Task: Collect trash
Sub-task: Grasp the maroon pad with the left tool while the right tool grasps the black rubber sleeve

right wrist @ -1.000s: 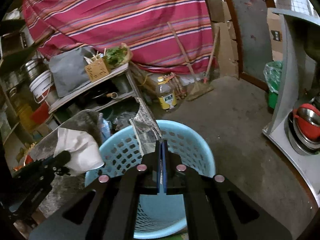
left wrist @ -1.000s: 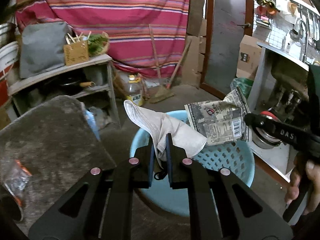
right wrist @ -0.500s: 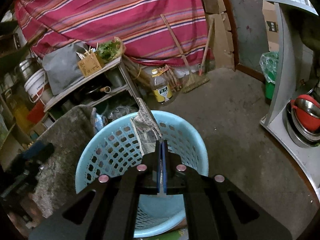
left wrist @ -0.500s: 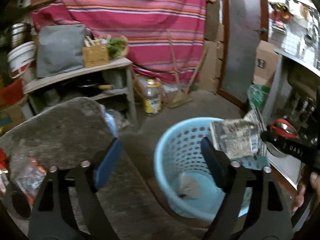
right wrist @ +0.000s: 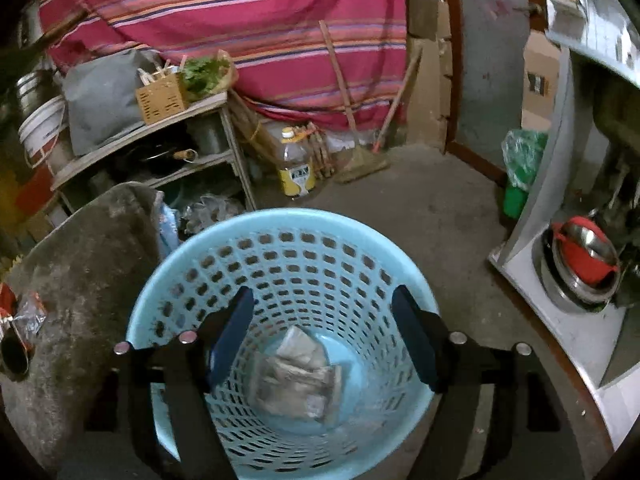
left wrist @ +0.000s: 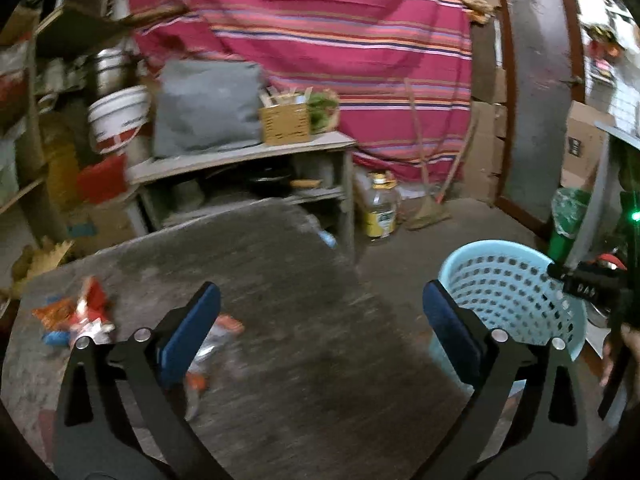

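- Jaws of the left hand-held gripper are opening, already spread wide, with nothing between the blue pads; it hangs over the grey stone table.
- On that table, just beyond the left pad, lies a blurred clear-and-orange wrapper; further left lies a red and orange snack wrapper.
- The right hand-held gripper sits over the mouth of the light blue perforated basket, jaws opening and holding nothing.
- At the bottom of the basket lies a crumpled printed packet; blur hides whether anything else is under it.
- The basket stands on the concrete floor just beside the table's edge.
- Beyond it, a yellow-labelled plastic bottle stands on the floor next to a wooden shelf unit.
- Farthest back, a broom leans against a red striped cloth.
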`<state>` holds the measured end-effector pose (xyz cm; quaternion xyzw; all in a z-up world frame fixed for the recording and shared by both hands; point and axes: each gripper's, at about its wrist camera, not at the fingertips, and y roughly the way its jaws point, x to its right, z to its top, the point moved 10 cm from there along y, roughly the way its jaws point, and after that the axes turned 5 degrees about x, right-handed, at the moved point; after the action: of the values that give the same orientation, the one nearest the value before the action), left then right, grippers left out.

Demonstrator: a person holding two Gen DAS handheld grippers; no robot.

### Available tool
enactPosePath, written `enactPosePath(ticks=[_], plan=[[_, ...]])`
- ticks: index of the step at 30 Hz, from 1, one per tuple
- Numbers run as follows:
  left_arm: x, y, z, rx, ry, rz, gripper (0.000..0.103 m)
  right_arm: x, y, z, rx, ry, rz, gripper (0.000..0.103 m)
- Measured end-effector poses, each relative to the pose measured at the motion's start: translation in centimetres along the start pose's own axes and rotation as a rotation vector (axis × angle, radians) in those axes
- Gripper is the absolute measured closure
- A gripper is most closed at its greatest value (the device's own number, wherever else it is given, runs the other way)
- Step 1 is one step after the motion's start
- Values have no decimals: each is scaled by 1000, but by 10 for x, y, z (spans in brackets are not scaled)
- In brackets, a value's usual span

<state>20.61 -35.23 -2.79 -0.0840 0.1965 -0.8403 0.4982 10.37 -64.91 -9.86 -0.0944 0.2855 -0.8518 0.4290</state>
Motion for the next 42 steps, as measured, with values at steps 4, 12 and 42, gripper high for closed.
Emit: enactPosePath(ticks=[4, 12, 42], plan=[[-67, -19, -15, -16, -30, 79, 5, -48, -17, 5, 40, -43, 45, 18], [-216, -65, -57, -36, -98, 303, 5, -159, -42, -8, 76, -98, 182, 14], [-332, -67, -213, -373, -318, 337, 33, -334, -60, -87, 10, -297, 304, 6]])
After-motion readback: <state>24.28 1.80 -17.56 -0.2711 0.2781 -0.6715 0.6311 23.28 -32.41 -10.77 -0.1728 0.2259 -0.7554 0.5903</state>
